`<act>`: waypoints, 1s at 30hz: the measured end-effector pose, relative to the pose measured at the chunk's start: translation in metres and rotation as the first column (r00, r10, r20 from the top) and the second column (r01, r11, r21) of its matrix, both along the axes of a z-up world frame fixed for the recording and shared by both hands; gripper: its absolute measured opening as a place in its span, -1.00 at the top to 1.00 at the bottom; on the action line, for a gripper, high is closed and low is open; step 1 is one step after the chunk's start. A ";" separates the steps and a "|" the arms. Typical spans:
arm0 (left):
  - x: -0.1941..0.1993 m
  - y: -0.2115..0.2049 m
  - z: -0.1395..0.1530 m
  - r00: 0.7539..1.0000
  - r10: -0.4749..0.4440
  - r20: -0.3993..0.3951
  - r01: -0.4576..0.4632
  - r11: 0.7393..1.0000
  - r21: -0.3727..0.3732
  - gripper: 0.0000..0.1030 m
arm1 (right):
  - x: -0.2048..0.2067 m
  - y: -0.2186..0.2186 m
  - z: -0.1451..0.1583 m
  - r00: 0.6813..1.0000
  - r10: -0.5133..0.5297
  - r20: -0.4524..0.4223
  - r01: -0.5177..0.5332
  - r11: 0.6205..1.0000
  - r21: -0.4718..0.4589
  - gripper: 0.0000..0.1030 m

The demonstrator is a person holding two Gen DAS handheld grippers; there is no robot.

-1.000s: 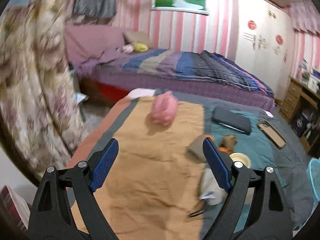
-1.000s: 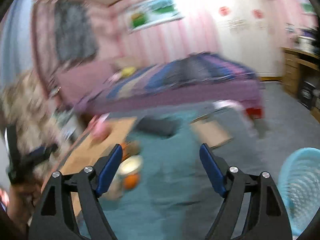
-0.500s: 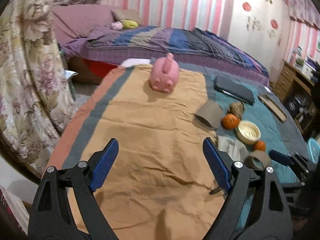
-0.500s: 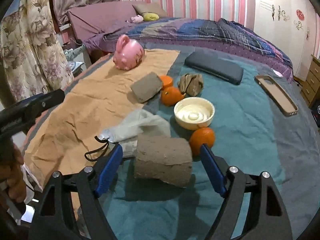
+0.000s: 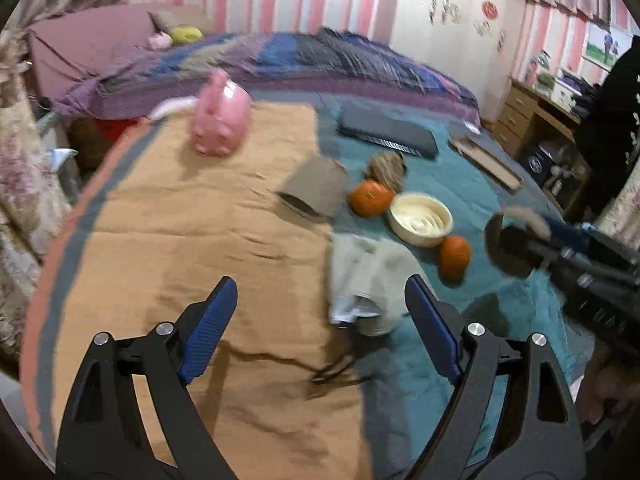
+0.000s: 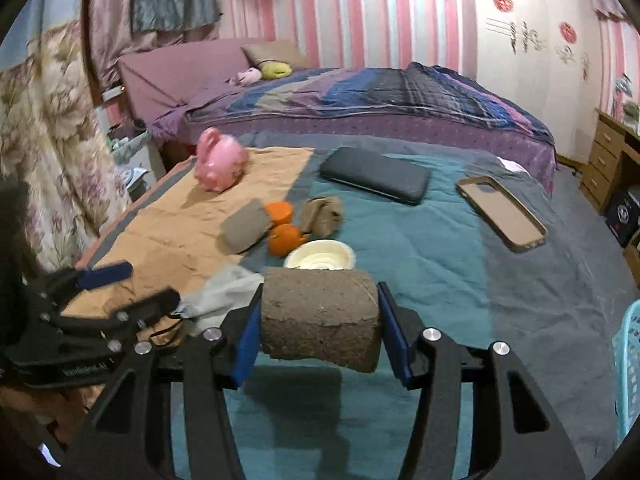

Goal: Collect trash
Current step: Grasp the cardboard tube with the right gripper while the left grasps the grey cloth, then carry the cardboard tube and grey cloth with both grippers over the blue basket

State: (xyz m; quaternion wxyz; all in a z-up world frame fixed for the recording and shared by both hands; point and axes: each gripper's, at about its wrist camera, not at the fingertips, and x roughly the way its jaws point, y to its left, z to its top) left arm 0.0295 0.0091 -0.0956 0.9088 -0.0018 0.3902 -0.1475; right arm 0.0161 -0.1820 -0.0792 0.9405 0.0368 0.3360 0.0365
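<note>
A brown cardboard roll [image 6: 320, 320] lies crosswise between the blue pads of my right gripper [image 6: 318, 326]. Its jaws are closing and both pads touch the roll's ends. In the left wrist view that roll [image 5: 512, 244] hangs just above the teal blanket, in the right gripper [image 5: 520, 240]. My left gripper [image 5: 320, 292] is open with nothing between its fingers, over the edge of a crumpled grey face mask [image 5: 364, 276]. A flattened cardboard roll [image 5: 316, 192] and a crumpled brown paper wad [image 5: 386, 168] lie farther back.
Two oranges [image 5: 370, 198], a cream bowl [image 5: 420, 218], a pink piggy bank [image 5: 220, 124], a black case [image 6: 376, 174] and a phone case [image 6: 502, 212] lie on the blanket. A light blue basket [image 6: 630, 368] stands at the right. A bed lies behind.
My right gripper came down around the cardboard roll and its jaws narrowed onto it. My left gripper dropped and tilted down toward the grey mask.
</note>
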 end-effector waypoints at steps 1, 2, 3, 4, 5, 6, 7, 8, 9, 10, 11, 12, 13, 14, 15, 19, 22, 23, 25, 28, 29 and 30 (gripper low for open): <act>0.004 -0.007 -0.007 1.000 -0.012 -0.025 0.012 1.000 0.008 -0.61 | -0.001 -0.006 0.001 1.000 -0.005 0.002 0.005 1.000 0.008 -0.02; 0.007 -0.015 -0.015 0.998 -0.029 -0.049 0.030 0.999 0.019 -0.52 | -0.001 -0.011 0.003 1.000 -0.006 0.002 0.006 1.000 0.010 -0.02; 0.009 -0.021 -0.020 0.997 -0.046 -0.064 0.048 0.998 0.030 -0.29 | -0.001 -0.014 0.004 1.000 -0.008 0.002 0.008 1.000 0.008 -0.02; 0.011 -0.028 -0.024 0.995 -0.067 -0.076 0.071 0.996 0.051 -0.15 | -0.002 -0.018 0.006 1.000 -0.011 0.003 0.011 1.000 0.006 -0.02; 0.012 -0.035 -0.027 0.992 -0.094 -0.078 0.100 0.992 0.080 0.23 | -0.003 -0.020 0.006 1.000 -0.010 0.003 0.010 1.000 0.007 -0.02; 0.012 -0.037 -0.026 0.992 -0.106 -0.075 0.112 0.990 0.090 0.58 | -0.003 -0.023 0.007 1.000 -0.009 0.004 0.009 1.000 0.008 -0.02; 0.012 -0.038 -0.024 0.991 -0.112 -0.068 0.118 0.990 0.083 0.68 | -0.005 -0.026 0.008 1.000 -0.003 0.003 0.003 1.000 0.009 -0.02; 0.012 -0.036 -0.018 0.992 -0.110 -0.057 0.114 0.992 0.058 0.77 | -0.006 -0.028 0.009 1.000 0.001 0.003 -0.001 1.000 0.008 -0.02; 0.011 -0.034 -0.013 0.994 -0.104 -0.043 0.106 0.993 0.046 0.79 | -0.008 -0.031 0.010 1.000 0.001 0.007 -0.001 1.000 0.004 -0.02; 0.010 -0.031 -0.006 0.995 -0.093 -0.021 0.093 0.995 0.034 0.80 | -0.009 -0.033 0.011 1.000 0.001 0.010 -0.001 1.000 0.003 -0.02; 0.007 -0.027 0.004 0.997 -0.075 0.011 0.075 0.997 0.012 0.80 | -0.011 -0.036 0.013 1.000 0.000 0.017 0.000 1.000 0.002 -0.02; 0.006 -0.024 0.012 0.998 -0.061 0.031 0.061 0.998 -0.002 0.80 | -0.012 -0.038 0.013 1.000 -0.003 0.021 0.003 1.000 0.003 -0.02; 0.003 -0.020 0.020 0.998 -0.041 0.056 0.042 0.999 -0.017 0.80 | -0.015 -0.043 0.016 1.000 -0.010 0.030 0.009 1.000 0.008 -0.02; 0.001 -0.017 0.027 0.997 -0.024 0.076 0.026 0.999 -0.032 0.80 | -0.018 -0.049 0.018 0.999 -0.015 0.037 0.014 1.000 0.018 -0.02; -0.002 -0.013 0.036 0.995 -0.001 0.099 0.006 0.999 -0.050 0.80 | -0.020 -0.051 0.020 0.999 -0.017 0.042 0.016 1.000 0.024 -0.02; -0.010 -0.007 0.059 0.984 0.053 0.169 -0.041 0.996 -0.075 0.80 | -0.033 -0.070 0.042 0.992 -0.065 0.106 0.062 0.998 0.025 -0.02; -0.009 -0.010 0.067 0.978 0.076 0.195 -0.063 0.995 -0.073 0.80 | -0.040 -0.084 0.064 0.983 -0.098 0.156 0.098 0.995 0.010 -0.02; -0.009 -0.010 0.068 0.977 0.081 0.197 -0.068 0.995 -0.073 0.80 | -0.041 -0.090 0.070 0.979 -0.113 0.171 0.114 0.993 0.001 -0.02; -0.009 -0.010 0.067 0.977 0.091 0.194 -0.077 0.994 -0.077 0.80 | -0.042 -0.099 0.078 0.972 -0.134 0.193 0.137 0.991 -0.004 -0.02; -0.007 -0.013 0.066 0.976 0.105 0.192 -0.092 0.993 -0.077 0.80 | -0.047 -0.113 0.075 0.964 -0.164 0.209 0.169 0.986 -0.004 -0.02; -0.005 -0.015 0.066 0.976 0.104 0.192 -0.091 0.993 -0.076 0.80 | -0.048 -0.116 0.071 0.965 -0.169 0.199 0.174 0.985 -0.009 -0.02; -0.005 -0.015 0.065 0.976 0.102 0.192 -0.089 0.993 -0.074 0.80 | -0.048 -0.118 0.069 0.968 -0.170 0.187 0.175 0.984 -0.014 -0.02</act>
